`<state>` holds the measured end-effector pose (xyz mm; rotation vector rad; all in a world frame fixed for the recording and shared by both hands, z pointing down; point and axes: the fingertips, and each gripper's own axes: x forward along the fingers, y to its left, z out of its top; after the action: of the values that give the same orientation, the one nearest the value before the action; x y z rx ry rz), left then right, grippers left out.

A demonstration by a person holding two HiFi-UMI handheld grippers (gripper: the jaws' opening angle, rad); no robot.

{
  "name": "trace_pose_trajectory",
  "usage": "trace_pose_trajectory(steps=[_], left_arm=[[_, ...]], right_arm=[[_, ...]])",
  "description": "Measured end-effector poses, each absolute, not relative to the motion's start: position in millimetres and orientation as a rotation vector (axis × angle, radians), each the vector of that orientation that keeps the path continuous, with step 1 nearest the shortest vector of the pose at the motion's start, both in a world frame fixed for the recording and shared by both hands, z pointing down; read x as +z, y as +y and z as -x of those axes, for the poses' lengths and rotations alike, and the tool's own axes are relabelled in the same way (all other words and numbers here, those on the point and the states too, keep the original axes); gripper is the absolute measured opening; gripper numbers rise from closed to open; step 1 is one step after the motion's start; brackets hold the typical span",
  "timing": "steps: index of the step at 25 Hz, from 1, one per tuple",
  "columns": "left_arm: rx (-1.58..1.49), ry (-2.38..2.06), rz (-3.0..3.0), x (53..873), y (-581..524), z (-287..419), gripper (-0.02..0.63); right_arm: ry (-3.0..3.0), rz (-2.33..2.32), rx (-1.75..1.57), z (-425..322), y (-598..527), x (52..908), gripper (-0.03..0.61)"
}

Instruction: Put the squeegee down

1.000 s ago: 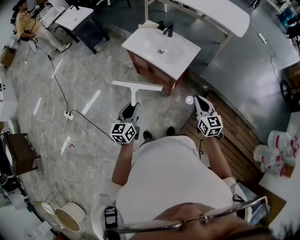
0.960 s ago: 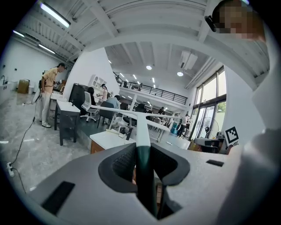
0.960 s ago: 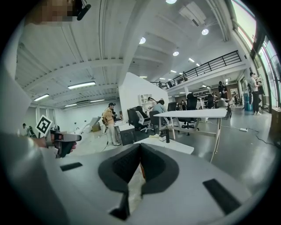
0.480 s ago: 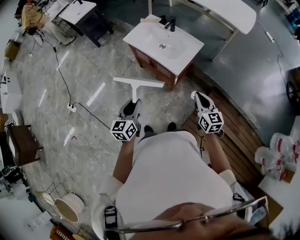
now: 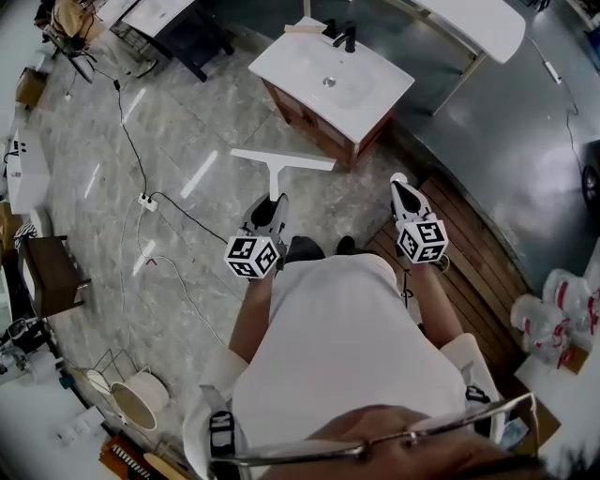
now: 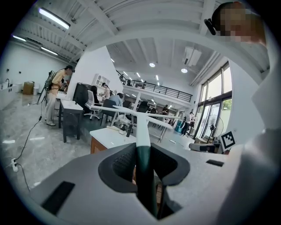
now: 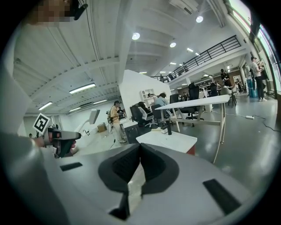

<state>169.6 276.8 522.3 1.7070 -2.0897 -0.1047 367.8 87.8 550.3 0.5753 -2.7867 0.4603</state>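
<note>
The squeegee [image 5: 281, 161] has a long white blade and a dark green handle [image 6: 145, 176]. It is held out level above the marble floor, with the blade crosswise in front of the vanity cabinet [image 5: 319, 127]. My left gripper [image 5: 272, 208] is shut on the handle, and the left gripper view shows the handle pinched between the pads [image 6: 125, 165]. My right gripper [image 5: 401, 187] hangs to the right over the edge of the wooden decking. Its tips meet in the right gripper view [image 7: 140, 147], and I see nothing clearly held.
A white basin top [image 5: 333, 80] with a black faucet [image 5: 349, 37] stands just ahead. Behind it is a long white table [image 5: 469, 23]. A power strip [image 5: 145, 201] and its cables trail on the floor at left. Wooden decking [image 5: 469, 253] lies to the right, a basket [image 5: 141, 405] at lower left.
The squeegee stays gripped in the left gripper. Both grippers have drifted a little, and the floor and vanity have slid upward in the head view. The right gripper sits slightly lower.
</note>
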Motion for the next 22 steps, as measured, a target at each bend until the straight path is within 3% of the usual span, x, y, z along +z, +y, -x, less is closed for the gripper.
trace_pose_trajectory(steps=[9,22], left_arm=[[-0.112,-2.083,-1.7,522.6,263.2,-149.7,0.094],[-0.116,-2.039,-1.766,522.4,219.1,-49.7,0.094]], right_arm=[[-2.784,-0.551,0.452,-341.0,79.5,551.6,0.005],[-2.751,-0.611,0.409,-245.6,51.9,548.5,0.005]])
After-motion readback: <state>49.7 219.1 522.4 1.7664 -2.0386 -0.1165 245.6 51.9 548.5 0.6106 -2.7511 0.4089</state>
